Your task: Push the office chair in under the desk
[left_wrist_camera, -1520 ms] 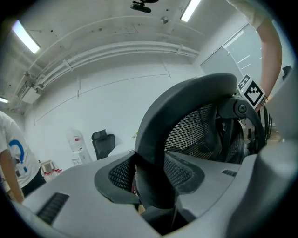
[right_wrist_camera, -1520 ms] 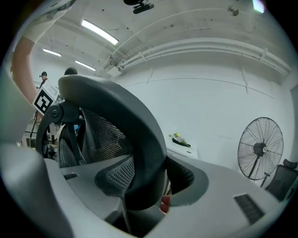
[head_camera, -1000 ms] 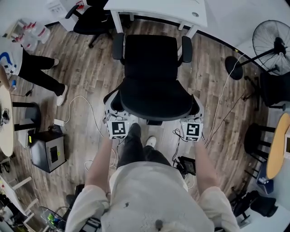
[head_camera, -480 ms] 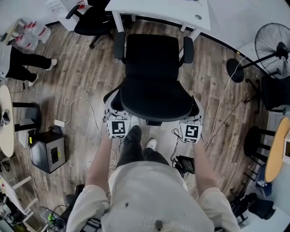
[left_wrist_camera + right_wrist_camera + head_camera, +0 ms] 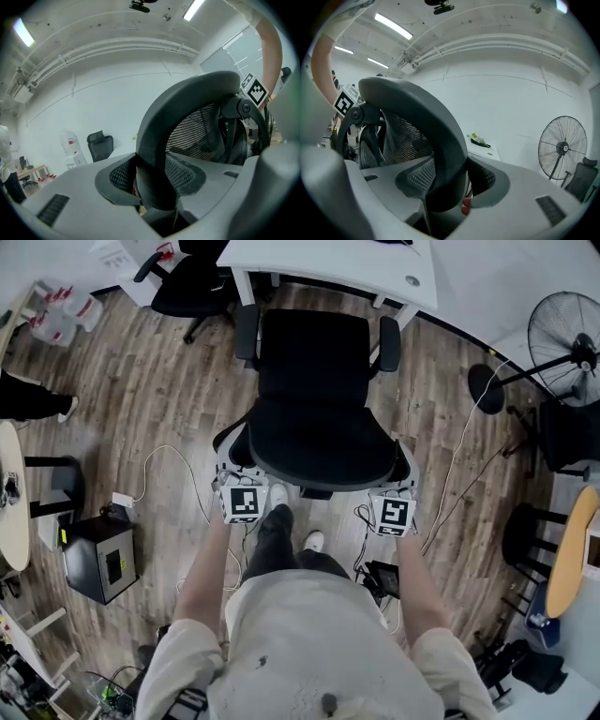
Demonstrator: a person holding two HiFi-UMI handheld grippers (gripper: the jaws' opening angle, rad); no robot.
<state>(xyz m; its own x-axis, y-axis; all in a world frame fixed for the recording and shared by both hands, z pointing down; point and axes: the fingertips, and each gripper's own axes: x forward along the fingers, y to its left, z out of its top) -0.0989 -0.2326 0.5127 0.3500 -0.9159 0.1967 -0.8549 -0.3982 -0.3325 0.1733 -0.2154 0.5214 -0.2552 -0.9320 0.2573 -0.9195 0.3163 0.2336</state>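
Office chair (image 5: pixel 314 381) before desk (image 5: pixel 328 261) (fan (image 5: pixel 565 332) at right).

text: none readable | labels: none | numbers: none

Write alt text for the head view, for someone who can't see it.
Seen from above, a person stands behind a black office chair, the left gripper and right gripper each clamped on its backrest rim. The chair faces a white desk, its seat not yet under it.
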